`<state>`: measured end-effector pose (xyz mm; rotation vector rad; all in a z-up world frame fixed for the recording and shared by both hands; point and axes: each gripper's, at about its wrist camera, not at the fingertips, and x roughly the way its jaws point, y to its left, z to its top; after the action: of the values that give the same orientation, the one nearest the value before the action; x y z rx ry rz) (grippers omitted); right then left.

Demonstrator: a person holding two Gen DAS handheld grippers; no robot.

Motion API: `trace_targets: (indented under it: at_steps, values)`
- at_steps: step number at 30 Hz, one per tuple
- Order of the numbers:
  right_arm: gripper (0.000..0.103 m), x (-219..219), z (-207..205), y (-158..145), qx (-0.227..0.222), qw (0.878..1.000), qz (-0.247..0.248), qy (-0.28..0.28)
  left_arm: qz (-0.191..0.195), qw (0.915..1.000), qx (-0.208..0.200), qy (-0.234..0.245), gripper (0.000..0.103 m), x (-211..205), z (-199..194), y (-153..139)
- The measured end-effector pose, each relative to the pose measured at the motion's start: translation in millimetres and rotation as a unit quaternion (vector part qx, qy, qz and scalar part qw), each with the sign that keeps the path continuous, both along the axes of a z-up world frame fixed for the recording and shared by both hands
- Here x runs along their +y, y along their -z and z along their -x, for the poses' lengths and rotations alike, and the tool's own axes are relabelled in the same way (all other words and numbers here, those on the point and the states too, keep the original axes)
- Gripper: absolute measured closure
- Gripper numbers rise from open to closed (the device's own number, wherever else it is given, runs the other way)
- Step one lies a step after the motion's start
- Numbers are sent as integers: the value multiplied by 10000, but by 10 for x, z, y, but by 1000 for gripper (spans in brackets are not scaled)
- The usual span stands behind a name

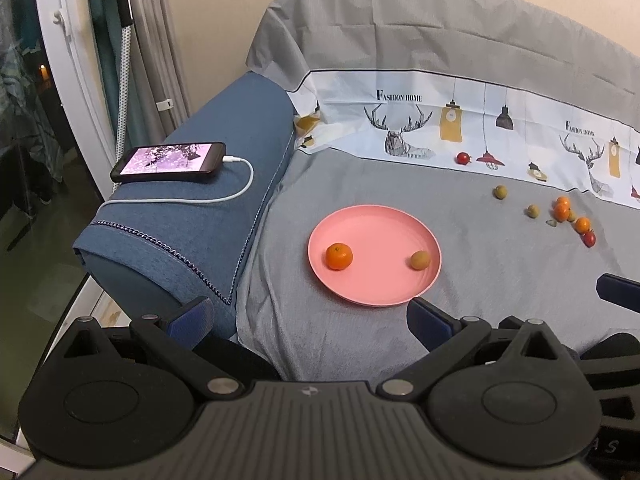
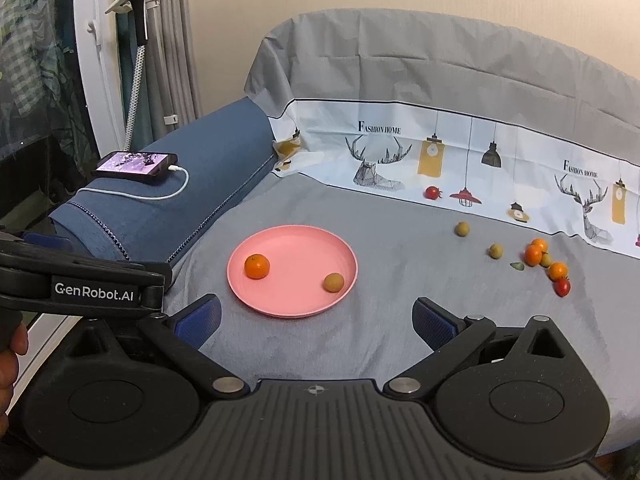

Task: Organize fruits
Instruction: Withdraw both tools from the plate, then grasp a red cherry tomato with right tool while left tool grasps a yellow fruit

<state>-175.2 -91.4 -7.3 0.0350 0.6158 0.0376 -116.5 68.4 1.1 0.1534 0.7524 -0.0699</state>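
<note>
Both grippers, left gripper [image 1: 310,314] and right gripper [image 2: 316,318], gaped wide and empty below the pink plate [image 2: 280,300], which held an orange [image 2: 257,266] and perhaps a longan [image 2: 333,282].

small green bit [image 2: 517,266] unidentifiable, hand [image 2: 10,364] cut off at edge

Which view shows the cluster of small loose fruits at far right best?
The right wrist view: the cluster of small oranges, red and tan fruits sits larger and well inside the frame. The left wrist view shows the same cluster smaller, nearer the edge.

Pink plate [image 2: 296,240] holds a tangerine [image 2: 257,266] and a longan [image 2: 333,282].
</note>
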Motion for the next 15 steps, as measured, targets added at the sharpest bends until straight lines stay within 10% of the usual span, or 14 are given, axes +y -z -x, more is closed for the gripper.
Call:
trace_targets:
  at_steps: [15]
  values:
    - [2,-639,-205,305,188,9944,-365,975,-193,9972,721,35,0,-253,-389,252]
